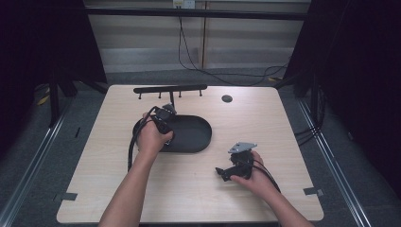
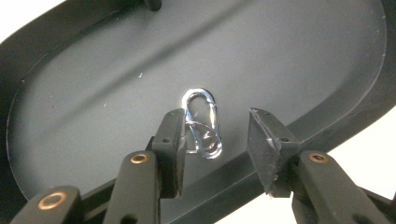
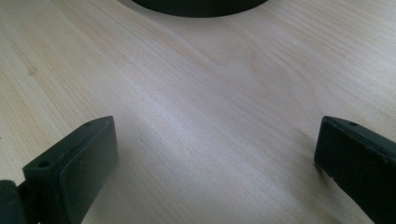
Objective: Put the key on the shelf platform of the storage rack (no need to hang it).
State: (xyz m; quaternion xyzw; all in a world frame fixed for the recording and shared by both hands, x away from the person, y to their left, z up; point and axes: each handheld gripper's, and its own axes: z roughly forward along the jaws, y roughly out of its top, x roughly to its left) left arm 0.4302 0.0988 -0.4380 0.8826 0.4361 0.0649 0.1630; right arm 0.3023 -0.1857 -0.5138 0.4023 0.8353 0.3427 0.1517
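Observation:
A small silver carabiner clip (image 2: 208,142) lies flat on the floor of a black oval tray (image 2: 116,84) near its rim. My left gripper (image 2: 215,119) hangs over it, open. The clip rests against the inner face of the left jaw, while the right jaw stands well apart from it. In the high view the left gripper (image 1: 165,122) points down into the left end of the tray (image 1: 198,137). My right gripper (image 1: 222,172) rests low over bare wood near the table's front right, open wide (image 3: 217,128) with nothing between its jaws.
A black rack with several pegs (image 1: 170,89) stands behind the tray at the table's back. A small dark round disc (image 1: 227,98) lies to its right. The tray's edge (image 3: 201,7) lies ahead of the right gripper. Cables trail from both grippers.

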